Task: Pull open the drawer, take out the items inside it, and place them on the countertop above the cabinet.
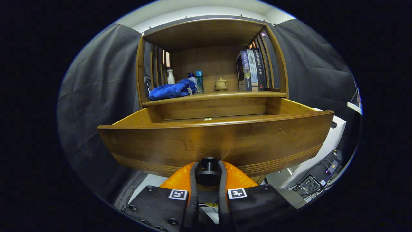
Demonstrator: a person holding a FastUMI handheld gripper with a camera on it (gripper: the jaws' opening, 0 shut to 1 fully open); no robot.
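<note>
Drawer-opening step: my tongs [208, 175] are clamped on the drawer knob [207, 169], both fingers pressing it. The wooden drawer [212, 141] stands well out beneath the bench [225, 94]; I should pull straight and level, then release

Lighting dim and warm, coming from overhead. Cabinet top [206, 33] shades the shelf recess; books [250, 69] and blue cloth [173, 90] still readable there. Drawer front [215, 141] evenly lit with a soft sheen near its middle, no hard glare. Heavy fisheye bowing: drawer rim curves, cabinet posts lean inward. Centre sharp; edges soften and darken. Gripper [208, 174], fingers closed on the knob [208, 168], sits close and slightly blurred in shadow.
</note>
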